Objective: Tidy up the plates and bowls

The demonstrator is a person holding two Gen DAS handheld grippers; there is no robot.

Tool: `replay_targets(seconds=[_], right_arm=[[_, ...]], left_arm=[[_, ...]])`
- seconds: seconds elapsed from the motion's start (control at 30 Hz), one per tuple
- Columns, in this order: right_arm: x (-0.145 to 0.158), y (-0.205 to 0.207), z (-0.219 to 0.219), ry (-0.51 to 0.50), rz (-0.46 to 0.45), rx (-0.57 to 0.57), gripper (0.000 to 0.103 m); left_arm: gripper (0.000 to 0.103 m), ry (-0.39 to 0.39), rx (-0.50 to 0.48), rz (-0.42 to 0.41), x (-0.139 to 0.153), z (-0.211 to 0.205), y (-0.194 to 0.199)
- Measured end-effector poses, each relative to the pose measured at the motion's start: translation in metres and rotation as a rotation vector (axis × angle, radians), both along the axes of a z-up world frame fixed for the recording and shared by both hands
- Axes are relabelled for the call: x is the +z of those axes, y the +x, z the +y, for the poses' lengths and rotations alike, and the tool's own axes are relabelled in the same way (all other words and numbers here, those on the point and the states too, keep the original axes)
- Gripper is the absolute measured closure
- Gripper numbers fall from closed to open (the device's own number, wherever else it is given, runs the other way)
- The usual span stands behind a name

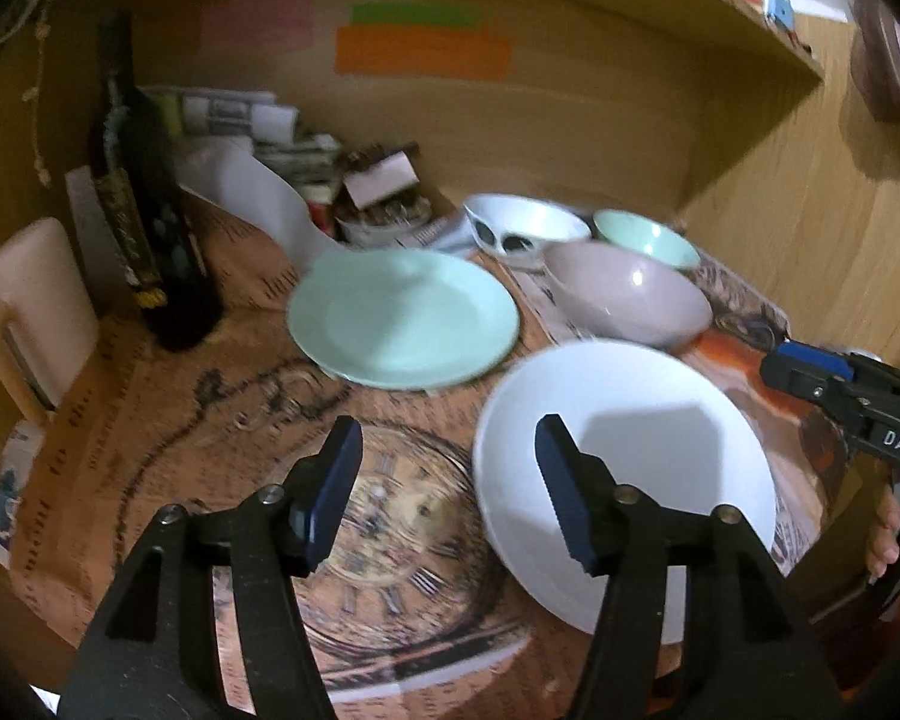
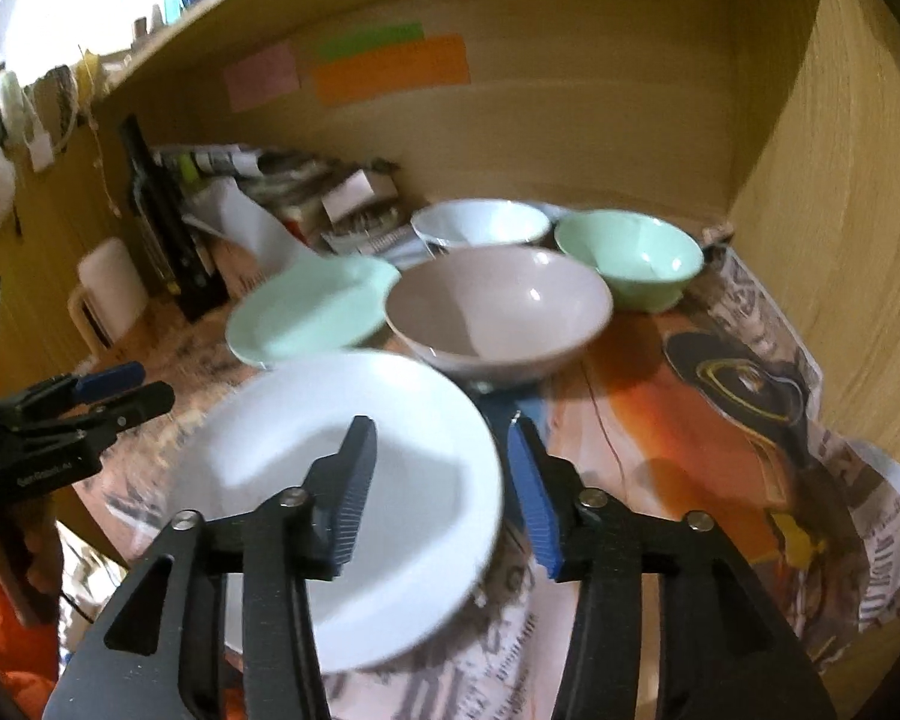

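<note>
White plate (image 2: 354, 480) lies apparently below the parted right gripper (image 2: 441, 492).

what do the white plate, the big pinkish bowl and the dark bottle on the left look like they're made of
White plate: glazed ceramic or melamine, going by its smooth, even, faintly shiny surface; the look leaves it open.
Pinkish bowl: the same kind of glossy ware, with small bright highlights inside.
Dark bottle: probably glass, dark and shiny, with a printed label; blur hides detail.

home nook – wooden shelf (image 1: 750, 30), crockery, clutter
</note>
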State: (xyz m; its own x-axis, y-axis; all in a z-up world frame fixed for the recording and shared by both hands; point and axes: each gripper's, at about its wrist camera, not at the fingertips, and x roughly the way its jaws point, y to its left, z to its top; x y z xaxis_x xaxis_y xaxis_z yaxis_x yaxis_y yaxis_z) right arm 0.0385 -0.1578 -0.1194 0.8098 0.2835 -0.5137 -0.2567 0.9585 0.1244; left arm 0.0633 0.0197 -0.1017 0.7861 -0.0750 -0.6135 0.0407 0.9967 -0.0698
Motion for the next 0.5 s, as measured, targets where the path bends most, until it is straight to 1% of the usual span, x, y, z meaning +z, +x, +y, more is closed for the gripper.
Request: replay_targets(seconds=[0.13,0.23,0.27,0.33,0.5], right_arm=[[0.010,0.006,0.008,0.047,-0.024,0.024,0.057],[0.015,0.014,0.014,0.073,-0.028,0.040,0.057],[0.017,0.017,0.017,0.081,-0.027,0.046,0.057],[0.018,0.024,0.021,0.092,-0.019,0.059,0.057],[0.017,0.044,0.037,0.102,0.014,0.088,0.057]], left_arm=[[0.033,0.007,0.042,-0.040,0.012,0.017,0.001],[0.030,0.002,0.068,-0.055,0.019,0.029,0.005],[0.029,-0.001,0.074,-0.057,0.020,0.034,0.007],[0.023,-0.007,0.091,-0.056,0.022,0.044,0.012],[0.021,-0.008,0.120,-0.029,0.020,0.065,0.031]])
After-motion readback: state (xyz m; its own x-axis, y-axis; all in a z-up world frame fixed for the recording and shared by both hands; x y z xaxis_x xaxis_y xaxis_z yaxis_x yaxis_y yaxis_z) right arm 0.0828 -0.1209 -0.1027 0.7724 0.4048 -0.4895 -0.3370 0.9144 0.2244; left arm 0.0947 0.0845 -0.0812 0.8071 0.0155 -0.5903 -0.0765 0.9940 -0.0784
